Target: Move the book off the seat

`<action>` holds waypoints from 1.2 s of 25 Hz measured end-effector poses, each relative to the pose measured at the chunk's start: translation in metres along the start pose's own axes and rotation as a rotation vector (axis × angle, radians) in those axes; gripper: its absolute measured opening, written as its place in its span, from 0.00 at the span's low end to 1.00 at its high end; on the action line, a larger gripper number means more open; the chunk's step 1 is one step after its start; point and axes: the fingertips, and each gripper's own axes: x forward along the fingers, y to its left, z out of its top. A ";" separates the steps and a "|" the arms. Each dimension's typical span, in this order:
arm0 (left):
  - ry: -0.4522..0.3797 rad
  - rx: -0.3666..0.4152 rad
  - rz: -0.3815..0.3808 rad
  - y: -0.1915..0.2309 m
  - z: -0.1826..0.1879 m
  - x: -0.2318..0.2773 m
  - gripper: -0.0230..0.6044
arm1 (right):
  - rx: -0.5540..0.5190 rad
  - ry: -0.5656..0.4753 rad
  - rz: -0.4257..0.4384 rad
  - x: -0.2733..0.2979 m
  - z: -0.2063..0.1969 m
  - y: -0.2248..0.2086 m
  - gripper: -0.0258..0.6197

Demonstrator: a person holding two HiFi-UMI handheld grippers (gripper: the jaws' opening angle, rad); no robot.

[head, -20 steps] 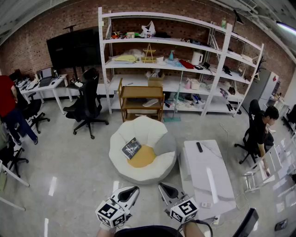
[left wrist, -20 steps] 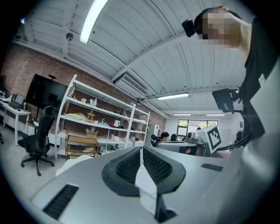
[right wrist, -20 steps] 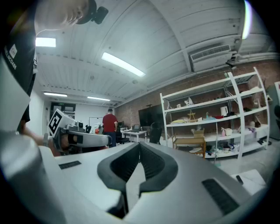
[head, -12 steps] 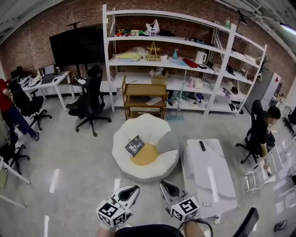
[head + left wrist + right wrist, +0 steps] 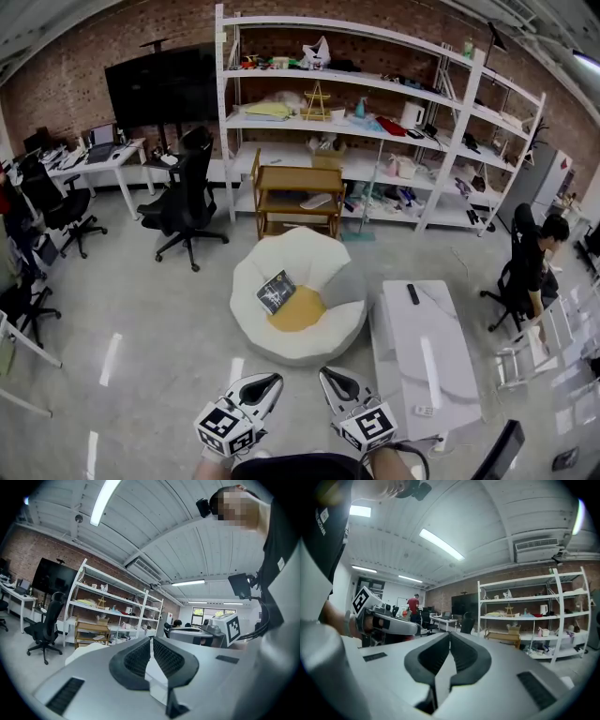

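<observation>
dark flat book [image 5: 277,292], on puffy white rounded seat [image 5: 306,257], beside yellow cushion [image 5: 298,312]

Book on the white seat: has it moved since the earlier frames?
No. The book still lies on the white seat, against the left edge of the yellow cushion; only the head view itself has shifted.

Book [image 5: 276,292] cover print's way too small to read from the head view, shelf [image 5: 223,112] clutter is mostly unidentifiable, and the small dark thing [image 5: 412,293] on the worktop [image 5: 422,366] can't be made out either
</observation>
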 end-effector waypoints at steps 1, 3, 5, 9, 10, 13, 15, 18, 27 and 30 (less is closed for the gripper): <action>0.001 -0.002 0.000 0.000 -0.001 0.000 0.05 | 0.001 -0.004 -0.009 0.000 -0.001 0.000 0.06; 0.003 -0.005 0.001 0.000 -0.003 0.001 0.05 | 0.019 -0.027 -0.014 -0.001 0.000 -0.001 0.06; 0.007 -0.005 0.001 -0.001 -0.006 0.005 0.05 | 0.032 -0.050 -0.009 -0.005 0.001 -0.002 0.06; 0.011 -0.012 0.000 -0.009 -0.013 0.021 0.05 | 0.036 -0.035 -0.018 -0.016 -0.009 -0.019 0.06; 0.011 -0.013 -0.001 -0.012 -0.014 0.027 0.05 | 0.045 -0.029 -0.016 -0.019 -0.011 -0.026 0.06; 0.015 -0.013 -0.003 -0.025 -0.018 0.047 0.05 | 0.077 -0.019 -0.001 -0.031 -0.018 -0.046 0.06; 0.021 -0.018 -0.002 -0.036 -0.022 0.060 0.05 | 0.075 -0.020 0.022 -0.043 -0.020 -0.056 0.06; 0.044 -0.023 0.001 -0.053 -0.031 0.076 0.05 | 0.051 -0.008 0.060 -0.056 -0.027 -0.066 0.06; 0.092 -0.001 0.011 -0.033 -0.046 0.100 0.05 | 0.085 0.043 0.062 -0.033 -0.059 -0.100 0.06; 0.088 -0.005 0.002 -0.007 -0.044 0.110 0.05 | 0.119 0.032 0.052 -0.009 -0.063 -0.112 0.06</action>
